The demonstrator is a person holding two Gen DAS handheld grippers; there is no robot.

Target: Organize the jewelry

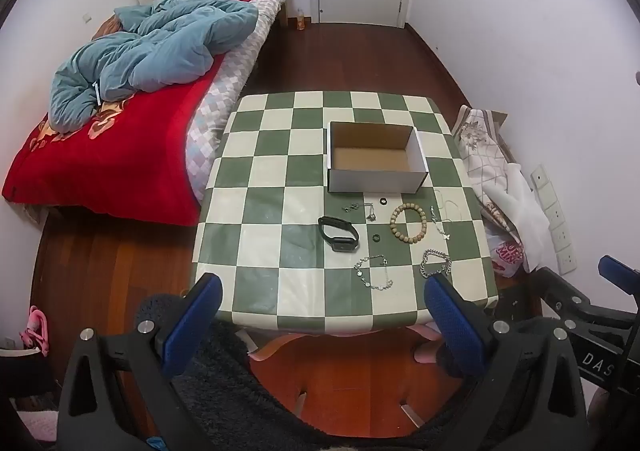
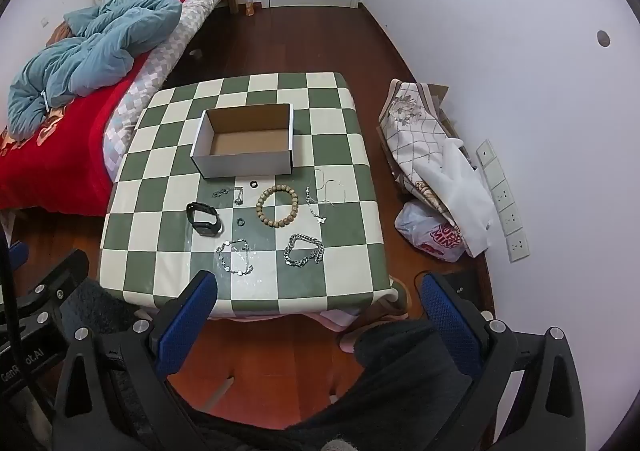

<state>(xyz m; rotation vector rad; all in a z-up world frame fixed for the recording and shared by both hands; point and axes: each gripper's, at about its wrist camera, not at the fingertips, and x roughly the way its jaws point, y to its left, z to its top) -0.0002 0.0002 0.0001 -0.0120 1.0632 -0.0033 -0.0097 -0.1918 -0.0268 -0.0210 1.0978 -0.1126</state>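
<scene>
We're at the start: both hand-held grippers, left (image 1: 322, 309) and right (image 2: 318, 305), gape empty. Box (image 2: 244, 161) empty; jewelry just before it. Next: drop onto chain bracelet (image 2: 304, 250).

Ahead of our fingers we are seeing a glossy checked table cover (image 2: 344, 155) catching the light, a matt cardboard box (image 2: 244, 165) beyond it, shiny metal chain bracelets (image 2: 304, 250) nearest our textured blue rubbery pads (image 2: 188, 321), a wooden bead bracelet (image 2: 277, 205) and a smooth black plastic band (image 2: 204, 219).
</scene>
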